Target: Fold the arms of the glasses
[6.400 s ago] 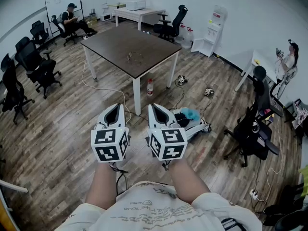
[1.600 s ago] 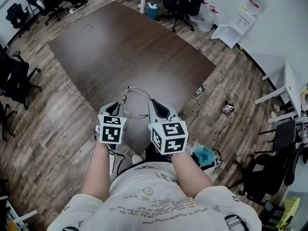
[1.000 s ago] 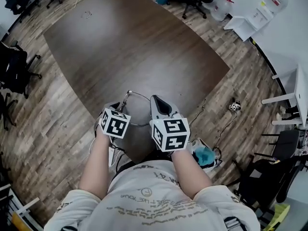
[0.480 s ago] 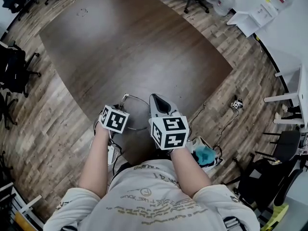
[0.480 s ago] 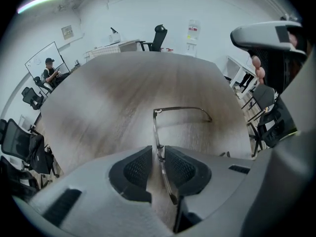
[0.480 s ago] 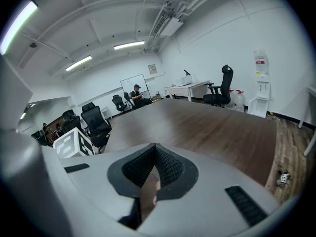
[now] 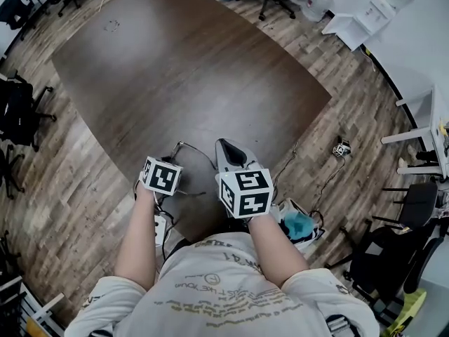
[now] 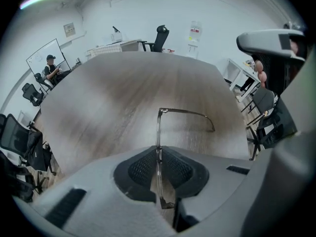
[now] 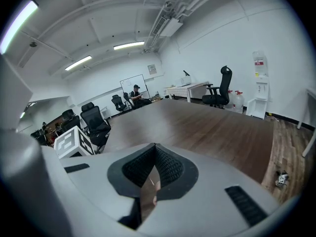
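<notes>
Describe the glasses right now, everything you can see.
The glasses are thin, metal-looking wire frames, seen edge-on and clamped between the left gripper's pads. One arm sticks out sideways from its hinge, unfolded, curving down at the tip. They hang over the brown wooden table, near its edge; contact with it is unclear.

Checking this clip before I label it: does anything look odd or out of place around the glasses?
Nothing spilled or broken. The glasses sit edge-on in the shut left gripper, with one arm sticking out unfolded over the table. The right gripper is shut and empty.
</notes>
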